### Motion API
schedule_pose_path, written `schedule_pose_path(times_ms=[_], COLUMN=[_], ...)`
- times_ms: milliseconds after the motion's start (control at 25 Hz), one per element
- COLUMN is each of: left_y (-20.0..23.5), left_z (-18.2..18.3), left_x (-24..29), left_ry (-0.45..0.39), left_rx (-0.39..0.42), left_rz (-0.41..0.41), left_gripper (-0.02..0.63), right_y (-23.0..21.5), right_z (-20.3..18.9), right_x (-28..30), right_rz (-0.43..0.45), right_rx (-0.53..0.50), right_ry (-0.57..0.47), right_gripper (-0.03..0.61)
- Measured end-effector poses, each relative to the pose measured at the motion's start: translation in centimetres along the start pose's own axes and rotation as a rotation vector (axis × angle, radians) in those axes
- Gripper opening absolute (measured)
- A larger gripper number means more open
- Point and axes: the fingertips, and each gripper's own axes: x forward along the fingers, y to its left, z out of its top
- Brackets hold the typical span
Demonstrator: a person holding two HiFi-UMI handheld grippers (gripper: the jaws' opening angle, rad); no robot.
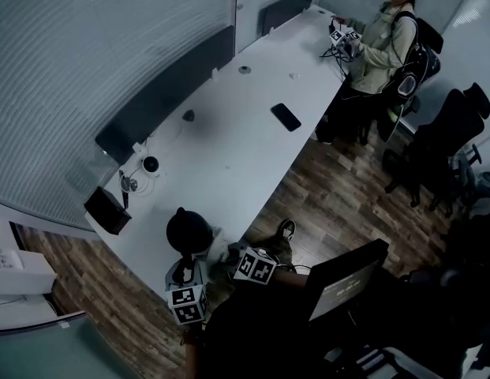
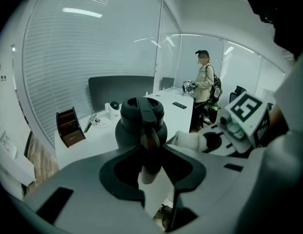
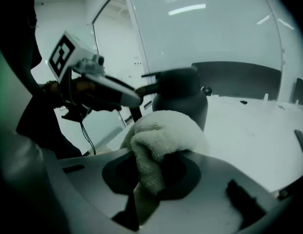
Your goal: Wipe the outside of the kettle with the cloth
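White desk carries the black kettle at its near end (a brown box sits further along). My left gripper pinches the kettle's handle; my right gripper clamps the pale cloth, bunched just beside the kettle's body.

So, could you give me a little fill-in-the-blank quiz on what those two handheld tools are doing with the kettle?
1. The left gripper has its fingers closed on the ___ of the dark rounded kettle.
2. The right gripper holds a fluffy ___ cloth in its fingers.
3. The flat black phone lies on the long white ___.
Missing words: handle; white; table.
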Motion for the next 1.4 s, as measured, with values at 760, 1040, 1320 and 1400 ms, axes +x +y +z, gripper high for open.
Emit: schedule_pose_path(times_ms=[760,1040,1320,1400], left_y=[-1.0,-0.1,0.0,-0.4], left_z=[0.0,0.1,-0.4,-0.4], left_x=[0.3,0.1,0.0,-0.1], left_ry=[0.019,0.050,0.071,0.069], left_rx=[0.031,0.023,0.029,0.020], left_rz=[-0.009,-0.010,-0.001,0.003], left_gripper=[0.126,0.126,0.126,0.126], right_y=[-4.6,-4.6,-5.0,-5.3], right_z=[7.8,4.2,-1.6,-3.0], right_x=[-2.2,0.0,5.9,6.5], right_rz=[-0.158,-0.114,-0.098,-0.090], right_rx=[-0.119,-0.071,-0.045,-0.063], right_ry=[-0.073,0.075,0.203,0.254], right_gripper=[0.064,0.064,0.064,0.064])
